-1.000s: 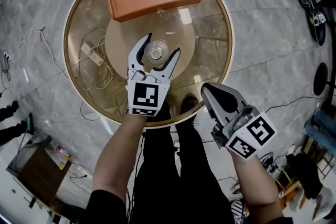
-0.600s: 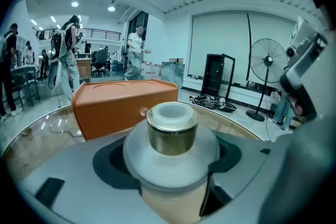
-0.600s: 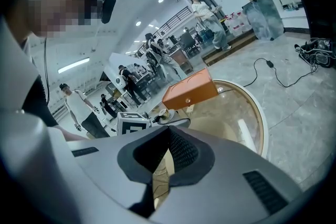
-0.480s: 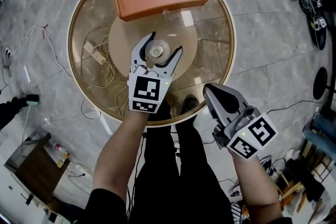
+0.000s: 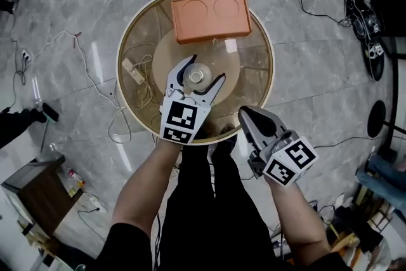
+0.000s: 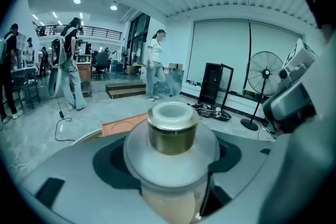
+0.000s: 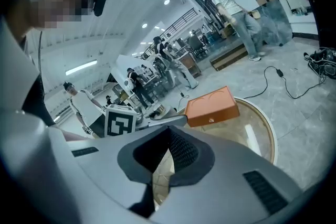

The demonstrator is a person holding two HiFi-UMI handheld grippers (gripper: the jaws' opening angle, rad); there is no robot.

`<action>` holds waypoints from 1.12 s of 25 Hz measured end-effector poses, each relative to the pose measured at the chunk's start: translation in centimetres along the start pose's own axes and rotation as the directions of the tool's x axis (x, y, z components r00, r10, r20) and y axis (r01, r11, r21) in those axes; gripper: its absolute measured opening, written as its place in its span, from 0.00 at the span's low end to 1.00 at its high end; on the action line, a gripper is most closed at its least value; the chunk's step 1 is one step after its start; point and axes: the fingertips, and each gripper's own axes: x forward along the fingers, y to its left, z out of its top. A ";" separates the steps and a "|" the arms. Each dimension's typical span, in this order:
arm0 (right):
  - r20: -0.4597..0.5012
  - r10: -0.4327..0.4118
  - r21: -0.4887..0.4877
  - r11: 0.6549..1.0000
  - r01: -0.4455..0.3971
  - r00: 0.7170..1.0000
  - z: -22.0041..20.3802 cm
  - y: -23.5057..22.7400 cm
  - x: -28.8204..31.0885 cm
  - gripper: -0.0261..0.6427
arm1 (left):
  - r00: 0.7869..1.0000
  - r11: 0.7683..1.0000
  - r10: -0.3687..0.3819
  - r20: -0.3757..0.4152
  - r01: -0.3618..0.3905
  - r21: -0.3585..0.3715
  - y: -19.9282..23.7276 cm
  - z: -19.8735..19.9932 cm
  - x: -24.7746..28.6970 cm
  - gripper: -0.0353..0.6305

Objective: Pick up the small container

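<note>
The small container (image 5: pixel 197 76) is a clear round pot with a gold band and a white top. It stands upright near the middle of the round glass table (image 5: pixel 127 89). My left gripper (image 5: pixel 207 68) reaches over the near rim, one curved jaw on each side of the pot. In the left gripper view the small container (image 6: pixel 172 134) fills the space between the jaws, which bear on its sides. Its base is hidden. My right gripper (image 5: pixel 244 113) hovers at the table's near right edge, shut and holding nothing.
An orange box (image 5: pixel 211 16) with two round dents lies on the far side of the table. A power strip (image 5: pixel 130 66) and cables show under the glass, and more cables cross the marble floor. The person's legs stand at the near rim. Several people walk far behind.
The head view has drawn back, so the table looks smaller and sits further right. The left gripper stays round the container. The right gripper has shifted slightly left.
</note>
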 end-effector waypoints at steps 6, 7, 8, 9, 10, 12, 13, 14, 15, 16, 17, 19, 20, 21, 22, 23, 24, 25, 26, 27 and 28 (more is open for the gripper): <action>-0.024 0.043 -0.071 0.996 -0.045 0.999 3.4 8.4 -2.8 0.06 | 0.998 0.999 0.050 0.036 -0.050 -0.002 0.4 8.4 -8.1 0.57; -0.022 0.046 -0.084 0.995 -0.048 0.999 4.2 9.5 -3.3 0.06 | 0.997 0.998 0.064 0.041 -0.065 0.001 0.4 9.7 -9.5 0.57; -0.019 0.049 -0.098 0.994 -0.051 0.999 5.0 10.7 -3.7 0.06 | 0.996 0.997 0.080 0.045 -0.080 0.001 0.4 10.8 -11.0 0.57; -0.013 0.050 -0.113 0.992 -0.051 0.999 5.8 11.9 -4.2 0.06 | 0.994 0.996 0.094 0.049 -0.094 -0.001 0.4 11.9 -12.5 0.57; -0.004 0.049 -0.127 0.991 -0.049 0.999 6.7 12.8 -4.8 0.06 | 0.993 0.994 0.107 0.055 -0.107 -0.005 0.3 12.8 -13.9 0.57; 0.019 0.043 -0.151 0.988 -0.039 0.999 8.5 14.5 -5.8 0.06 | 0.990 0.992 0.125 0.069 -0.124 -0.012 -0.2 14.6 -16.3 0.57; 0.031 0.044 -0.163 0.986 -0.039 0.999 9.4 15.2 -6.3 0.06 | 0.989 0.991 0.131 0.074 -0.130 -0.016 -0.4 15.4 -17.4 0.57; 0.043 0.049 -0.176 0.984 -0.041 0.998 10.2 16.1 -6.8 0.06 | 0.988 0.991 0.136 0.077 -0.135 -0.019 -0.7 16.0 -18.5 0.57; 0.055 0.056 -0.189 0.981 -0.045 0.997 10.9 17.0 -7.2 0.06 | 0.987 0.990 0.140 0.077 -0.139 -0.021 -0.9 16.6 -19.7 0.57; 0.067 0.064 -0.203 0.978 -0.049 0.996 11.6 17.9 -7.5 0.06 | 0.987 0.990 0.144 0.077 -0.143 -0.019 -1.1 17.1 -20.8 0.57; 0.077 0.072 -0.216 0.975 -0.054 0.994 12.1 18.8 -7.9 0.06 | 0.986 0.989 0.148 0.077 -0.147 -0.015 -1.3 17.5 -21.8 0.57; 0.091 0.085 -0.237 0.970 -0.061 0.992 12.7 20.2 -8.7 0.06 | 0.985 0.988 0.154 0.077 -0.154 -0.008 -2.0 18.2 -23.5 0.57; 0.093 0.089 -0.246 0.967 -0.064 0.992 12.9 20.8 -9.2 0.06 | 0.985 0.988 0.156 0.075 -0.156 -0.007 -2.5 18.5 -24.3 0.57; 0.093 0.091 -0.255 0.965 -0.065 0.991 12.9 21.3 -9.9 0.06 | 0.985 0.988 0.157 0.072 -0.157 -0.009 -3.1 18.8 -25.1 0.57; 0.092 0.092 -0.264 0.962 -0.064 0.992 12.9 21.7 -10.6 0.06 | 0.985 0.987 0.158 0.068 -0.158 -0.011 -3.8 19.0 -25.9 0.57; 0.091 0.091 -0.273 0.960 -0.063 0.992 12.8 22.1 -11.3 0.06 | 0.985 0.987 0.158 0.063 -0.158 -0.013 -4.5 19.1 -26.7 0.57; 0.090 0.089 -0.280 0.958 -0.060 0.992 12.6 22.4 -12.1 0.06 | 0.986 0.987 0.159 0.058 -0.158 -0.015 -5.1 19.1 -27.5 0.57; 0.091 0.087 -0.286 0.956 -0.057 0.992 12.5 22.7 -12.8 0.06 | 0.986 0.987 0.159 0.054 -0.158 -0.017 -5.8 19.1 -28.2 0.57; 0.093 0.085 -0.292 0.955 -0.055 0.992 12.4 22.9 -13.6 0.06 | 0.986 0.987 0.160 0.051 -0.159 -0.021 -6.4 19.1 -28.9 0.57; 0.096 0.084 -0.297 0.953 -0.052 0.992 12.3 23.0 -14.3 0.06 | 0.985 0.987 0.162 0.052 -0.161 -0.026 -6.9 19.1 -29.5 0.57; 0.101 0.084 -0.302 0.952 -0.050 0.991 12.3 23.1 -14.9 0.06 | 0.985 0.986 0.165 0.055 -0.164 -0.030 -7.3 19.2 -30.1 0.57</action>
